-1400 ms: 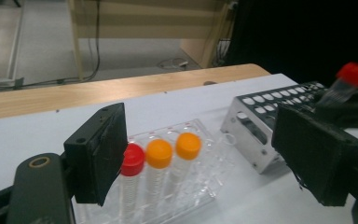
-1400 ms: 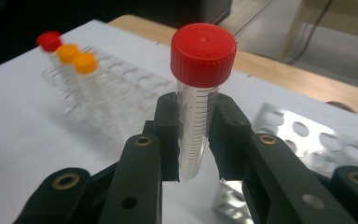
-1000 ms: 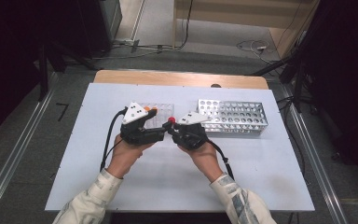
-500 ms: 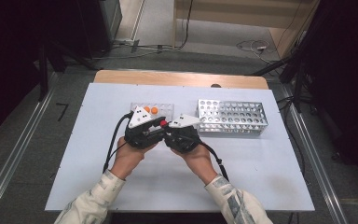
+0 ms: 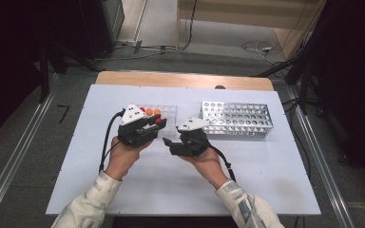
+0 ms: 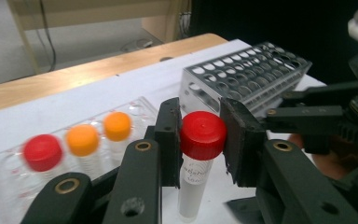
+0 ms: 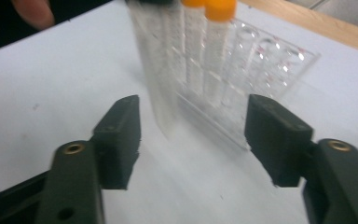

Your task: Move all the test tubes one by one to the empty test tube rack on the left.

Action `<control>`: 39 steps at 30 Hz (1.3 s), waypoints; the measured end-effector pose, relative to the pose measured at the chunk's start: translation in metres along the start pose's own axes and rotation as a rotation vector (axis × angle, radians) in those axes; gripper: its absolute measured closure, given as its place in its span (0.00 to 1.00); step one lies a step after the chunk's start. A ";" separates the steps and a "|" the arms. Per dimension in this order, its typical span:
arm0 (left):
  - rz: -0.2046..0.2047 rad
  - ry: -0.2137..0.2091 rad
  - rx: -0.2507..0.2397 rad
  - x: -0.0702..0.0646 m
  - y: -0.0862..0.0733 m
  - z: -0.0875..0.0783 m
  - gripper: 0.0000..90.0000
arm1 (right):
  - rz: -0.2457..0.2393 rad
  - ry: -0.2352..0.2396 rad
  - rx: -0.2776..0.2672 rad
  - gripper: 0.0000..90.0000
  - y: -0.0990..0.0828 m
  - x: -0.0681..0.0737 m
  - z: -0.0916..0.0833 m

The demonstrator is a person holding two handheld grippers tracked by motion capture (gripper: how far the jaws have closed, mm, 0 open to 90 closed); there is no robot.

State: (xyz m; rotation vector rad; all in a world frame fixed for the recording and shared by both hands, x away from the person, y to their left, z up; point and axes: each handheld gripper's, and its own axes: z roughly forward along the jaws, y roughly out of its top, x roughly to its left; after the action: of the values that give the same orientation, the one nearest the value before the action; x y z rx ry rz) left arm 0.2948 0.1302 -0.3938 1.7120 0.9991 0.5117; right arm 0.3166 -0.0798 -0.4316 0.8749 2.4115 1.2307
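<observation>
My left gripper (image 6: 199,135) is shut on the red cap of a clear tube (image 6: 192,186), which hangs upright above the white table; its jaws closed within the last second. In the high view that left gripper (image 5: 158,124) sits in front of a clear plastic rack (image 5: 169,113) holding one red-capped and two orange-capped tubes (image 6: 81,140). My right gripper (image 5: 167,143) is just right of it, its jaws having just opened with nothing pressed between them. In the right gripper view the blurred tube body (image 7: 161,88) stands just beyond the open right gripper (image 7: 191,135).
A perforated metal rack (image 5: 237,118) stands at the right rear of the white table (image 5: 275,180). The clear rack's right-hand wells (image 7: 265,56) hold no tubes. A wooden edge (image 5: 185,80) runs along the table's far side. Cables trail from both grippers toward the person.
The two grippers came together around the red-capped tube. The left jaws closed on its cap, the right jaws opened off it, and the right hand drew back slightly.
</observation>
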 end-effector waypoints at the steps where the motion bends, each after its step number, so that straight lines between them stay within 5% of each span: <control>1: -0.009 0.010 -0.006 0.003 0.002 -0.003 0.77 | 0.004 -0.005 0.000 0.33 -0.003 -0.003 -0.001; 13: -0.042 0.151 -0.081 0.036 0.025 -0.031 0.77 | 0.043 -0.060 0.016 0.29 -0.033 -0.034 -0.033; 24: -0.023 0.285 -0.082 0.062 0.022 -0.009 0.77 | 0.059 -0.091 0.005 0.29 -0.042 -0.044 -0.052; 37: -0.040 0.274 -0.021 0.069 -0.007 0.009 0.77 | 0.067 -0.101 0.011 0.29 -0.046 -0.047 -0.054; 39: -0.047 0.272 -0.015 0.069 -0.007 0.009 0.67 | 0.060 -0.100 0.012 0.29 -0.045 -0.047 -0.054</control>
State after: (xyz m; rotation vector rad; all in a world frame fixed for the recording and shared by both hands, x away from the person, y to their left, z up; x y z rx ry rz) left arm 0.3376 0.1822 -0.4127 1.6295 1.2212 0.7338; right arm 0.3078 -0.1637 -0.4371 0.9944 2.3317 1.1657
